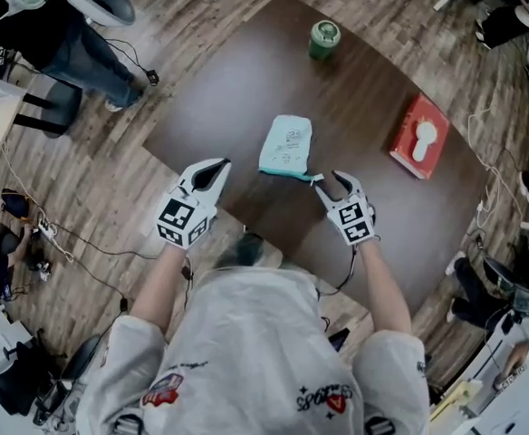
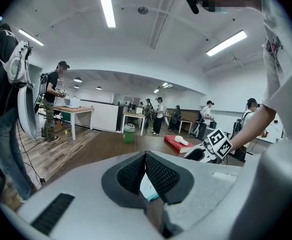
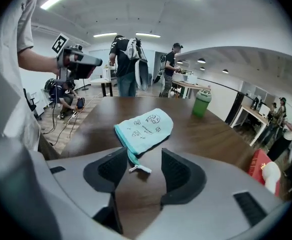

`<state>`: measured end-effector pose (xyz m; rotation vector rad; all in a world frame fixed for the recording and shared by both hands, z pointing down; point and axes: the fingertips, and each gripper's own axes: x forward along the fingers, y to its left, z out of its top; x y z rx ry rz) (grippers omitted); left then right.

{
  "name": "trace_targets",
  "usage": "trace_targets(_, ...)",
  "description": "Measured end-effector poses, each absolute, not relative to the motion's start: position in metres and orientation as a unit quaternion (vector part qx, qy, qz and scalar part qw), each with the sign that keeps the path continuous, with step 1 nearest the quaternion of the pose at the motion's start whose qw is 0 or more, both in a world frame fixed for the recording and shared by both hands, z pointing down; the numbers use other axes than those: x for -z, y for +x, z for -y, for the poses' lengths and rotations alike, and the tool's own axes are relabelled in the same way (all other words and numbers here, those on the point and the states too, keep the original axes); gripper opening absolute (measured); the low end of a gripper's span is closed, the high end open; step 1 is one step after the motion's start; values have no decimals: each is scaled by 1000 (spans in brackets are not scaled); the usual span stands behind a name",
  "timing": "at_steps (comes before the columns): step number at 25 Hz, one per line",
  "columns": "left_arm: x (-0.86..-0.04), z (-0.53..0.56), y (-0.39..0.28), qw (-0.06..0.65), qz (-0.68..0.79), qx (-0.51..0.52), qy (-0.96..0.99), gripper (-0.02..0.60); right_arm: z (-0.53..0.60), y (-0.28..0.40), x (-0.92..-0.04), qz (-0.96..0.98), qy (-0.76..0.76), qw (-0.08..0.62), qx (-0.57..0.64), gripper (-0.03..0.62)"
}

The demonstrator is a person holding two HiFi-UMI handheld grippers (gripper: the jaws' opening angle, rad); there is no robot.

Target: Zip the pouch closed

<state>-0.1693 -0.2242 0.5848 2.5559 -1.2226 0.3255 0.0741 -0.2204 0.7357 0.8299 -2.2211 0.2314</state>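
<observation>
Fingers [image 3: 178,171] of right gripper [image 1: 335,185] wide apart, empty; zip pull [image 3: 139,169] shows between them, untouched. Left gripper [image 1: 216,169] closed, empty. Pouch [image 1: 287,145] flat mid-table [image 1: 246,89], long axis running away from the person, zip pull at near end.

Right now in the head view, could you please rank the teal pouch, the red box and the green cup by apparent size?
1. red box: largest, but only narrowly; nearly level with the next.
2. teal pouch.
3. green cup: clearly smallest, though it stands farthest from the camera.
</observation>
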Motion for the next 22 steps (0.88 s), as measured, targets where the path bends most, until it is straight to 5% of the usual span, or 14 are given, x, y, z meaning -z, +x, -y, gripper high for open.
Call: trace_targets(22, -608, 204, -206, 171, 464, -125, 860, 5, 223, 77, -821, 830, 128, 542, 10, 139)
